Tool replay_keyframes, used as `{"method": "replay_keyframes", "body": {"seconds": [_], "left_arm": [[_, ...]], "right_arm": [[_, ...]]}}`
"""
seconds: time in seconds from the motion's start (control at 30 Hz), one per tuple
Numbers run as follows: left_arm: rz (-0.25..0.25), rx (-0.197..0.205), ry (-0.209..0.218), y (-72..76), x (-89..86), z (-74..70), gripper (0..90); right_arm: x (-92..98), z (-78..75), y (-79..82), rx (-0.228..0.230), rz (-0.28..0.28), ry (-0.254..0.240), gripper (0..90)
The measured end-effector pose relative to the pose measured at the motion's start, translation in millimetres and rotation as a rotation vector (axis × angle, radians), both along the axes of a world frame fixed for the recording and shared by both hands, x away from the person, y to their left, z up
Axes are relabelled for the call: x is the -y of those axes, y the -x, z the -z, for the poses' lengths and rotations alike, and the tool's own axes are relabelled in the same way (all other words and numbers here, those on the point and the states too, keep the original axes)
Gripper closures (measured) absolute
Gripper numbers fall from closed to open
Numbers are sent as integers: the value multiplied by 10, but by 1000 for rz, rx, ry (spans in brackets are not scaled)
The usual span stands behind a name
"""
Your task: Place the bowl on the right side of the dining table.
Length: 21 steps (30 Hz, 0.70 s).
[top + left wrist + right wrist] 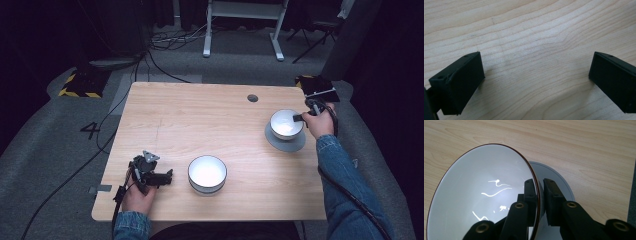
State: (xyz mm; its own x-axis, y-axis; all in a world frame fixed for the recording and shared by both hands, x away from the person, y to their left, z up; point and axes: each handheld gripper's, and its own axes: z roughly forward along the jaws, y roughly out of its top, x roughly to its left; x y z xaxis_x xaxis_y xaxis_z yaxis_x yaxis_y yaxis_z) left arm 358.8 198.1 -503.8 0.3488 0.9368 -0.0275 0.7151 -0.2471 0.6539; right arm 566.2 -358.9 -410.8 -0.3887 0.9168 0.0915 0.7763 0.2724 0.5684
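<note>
The right gripper (539, 200) has its jaws clamped on the rim of a small white bowl (286, 123), one jaw inside and one outside the wall, at the far right of the worktop (200, 115). The bowl sits over a grey saucer (285, 142); whether it rests on it or hangs just above, I cannot tell. It looks like glazed ceramic: stiff, slick, likely to chip if knocked, and heavy enough to swing from a one-sided rim pinch. The rim is the only place to take hold, so a firm grip and a slow, level carry seem wise. The left gripper (150, 172) rests near left with jaws wide apart over bare wood, beside a larger white bowl (207, 173).
</note>
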Motion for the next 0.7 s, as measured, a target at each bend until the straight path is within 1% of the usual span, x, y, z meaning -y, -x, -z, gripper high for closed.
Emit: {"method": "replay_keyframes", "body": {"seconds": [0.17,0.4,0.5,0.53,0.6,0.7], "left_arm": [[0,0,0,0,0,0,1],[0,0,0,0,0,0,1],[0,0,0,0,0,0,1],[0,0,0,0,0,0,1],[1,1,0,-1,0,0,1],[0,0,0,0,0,0,1]], "right_arm": [[10,69,5,-8,3,-11,815],[64,154,11,-9,28,-27,813],[76,169,12,-9,33,-17,812],[92,190,11,-7,32,-33,814],[108,204,9,-12,40,-33,816],[117,212,7,-12,37,-38,816]]}}
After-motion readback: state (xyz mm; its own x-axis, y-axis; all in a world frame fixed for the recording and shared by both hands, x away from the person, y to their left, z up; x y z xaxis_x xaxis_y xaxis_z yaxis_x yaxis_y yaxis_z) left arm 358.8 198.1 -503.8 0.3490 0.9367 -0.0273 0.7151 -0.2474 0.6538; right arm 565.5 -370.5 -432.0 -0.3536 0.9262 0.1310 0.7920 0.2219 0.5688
